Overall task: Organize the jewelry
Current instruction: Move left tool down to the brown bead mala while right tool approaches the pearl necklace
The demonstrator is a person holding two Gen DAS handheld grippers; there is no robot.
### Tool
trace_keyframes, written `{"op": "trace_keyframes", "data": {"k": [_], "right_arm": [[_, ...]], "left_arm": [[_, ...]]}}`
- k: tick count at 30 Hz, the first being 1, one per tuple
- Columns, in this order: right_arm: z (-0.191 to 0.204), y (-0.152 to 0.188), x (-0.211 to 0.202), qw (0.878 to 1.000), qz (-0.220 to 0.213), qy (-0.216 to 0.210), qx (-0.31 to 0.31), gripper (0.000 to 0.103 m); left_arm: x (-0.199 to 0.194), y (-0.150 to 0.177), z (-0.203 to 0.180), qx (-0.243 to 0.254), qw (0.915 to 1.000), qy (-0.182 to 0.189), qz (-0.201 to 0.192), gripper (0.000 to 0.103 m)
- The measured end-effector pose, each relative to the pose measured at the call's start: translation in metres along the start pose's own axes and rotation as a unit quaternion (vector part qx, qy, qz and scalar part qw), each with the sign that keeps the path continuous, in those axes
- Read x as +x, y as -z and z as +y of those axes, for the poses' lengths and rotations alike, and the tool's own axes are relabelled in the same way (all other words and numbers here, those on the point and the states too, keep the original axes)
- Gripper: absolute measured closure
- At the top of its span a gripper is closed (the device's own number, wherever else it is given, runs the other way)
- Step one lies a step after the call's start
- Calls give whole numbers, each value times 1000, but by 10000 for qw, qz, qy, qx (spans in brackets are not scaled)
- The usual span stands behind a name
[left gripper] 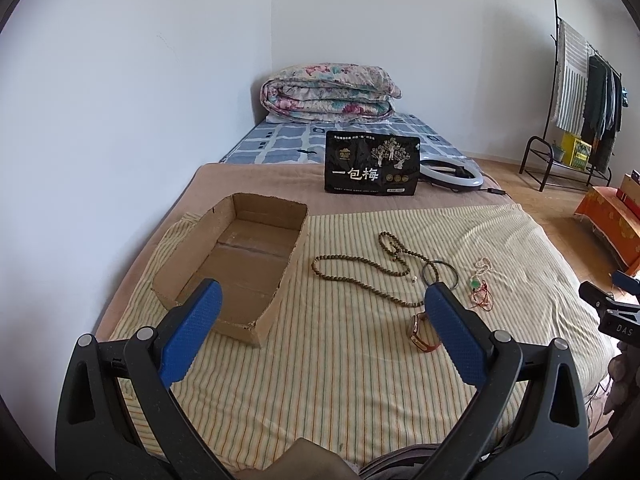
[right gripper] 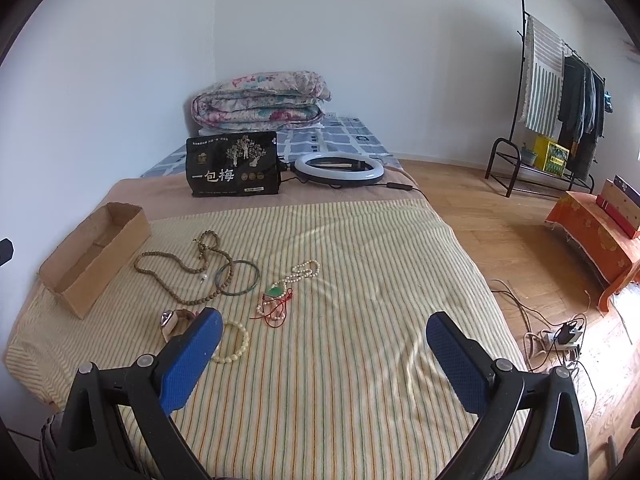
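The jewelry lies in the middle of the bed (right gripper: 360, 280) on a striped cloth: a long brown bead necklace (right gripper: 176, 264), a dark bangle (right gripper: 256, 276) touching it, a pearl string with green pendant (right gripper: 288, 284), a cream bead bracelet (right gripper: 236, 344) and a watch (left gripper: 418, 330). The open cardboard box (left gripper: 240, 256) stands near the left edge. The left gripper (left gripper: 322, 308) and the right gripper (right gripper: 324, 334) both hover with fingers wide apart, holding nothing.

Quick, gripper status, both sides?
Left gripper: open, holding nothing.
Right gripper: open, holding nothing.
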State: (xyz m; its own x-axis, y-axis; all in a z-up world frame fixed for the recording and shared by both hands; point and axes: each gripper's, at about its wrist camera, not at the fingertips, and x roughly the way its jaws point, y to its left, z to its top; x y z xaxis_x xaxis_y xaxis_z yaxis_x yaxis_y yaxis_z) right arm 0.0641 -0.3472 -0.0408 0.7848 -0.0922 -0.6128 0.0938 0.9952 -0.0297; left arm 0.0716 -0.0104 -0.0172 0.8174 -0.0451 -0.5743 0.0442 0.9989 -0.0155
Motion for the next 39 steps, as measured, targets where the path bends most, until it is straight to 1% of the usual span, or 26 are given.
{"op": "trace_keyframes", "data": {"k": [7,14,17,22,26,29,36,39], "right_arm": [[-3,-3,20,9998,172,-67,-107,0],[-6,-3,37,9991,356,-212,-92,0],[-9,-6,46,9988,413,-229,-120,0],[-14,-11,66,9980,533,-287,-184,0],[-19,-16,83,9966,657,-451,-220,0],[-22,-18,94,9958,755,-446,-254,0],[-22,-18,115,9942,859,-521,-376,0],[-21,-18,125,9933,906,-589,-408,0]], "left_arm": [[26,1,-10,196,9994,121,251,0],[52,2,-22,323,9976,322,516,1],[63,2,-27,364,9967,392,617,5],[79,3,-33,390,9952,489,748,5],[98,5,-36,335,9937,556,913,7],[116,8,-38,273,9916,582,1123,17],[154,14,-49,127,9858,677,1534,17],[174,16,-54,10,9819,768,1728,17]]}}
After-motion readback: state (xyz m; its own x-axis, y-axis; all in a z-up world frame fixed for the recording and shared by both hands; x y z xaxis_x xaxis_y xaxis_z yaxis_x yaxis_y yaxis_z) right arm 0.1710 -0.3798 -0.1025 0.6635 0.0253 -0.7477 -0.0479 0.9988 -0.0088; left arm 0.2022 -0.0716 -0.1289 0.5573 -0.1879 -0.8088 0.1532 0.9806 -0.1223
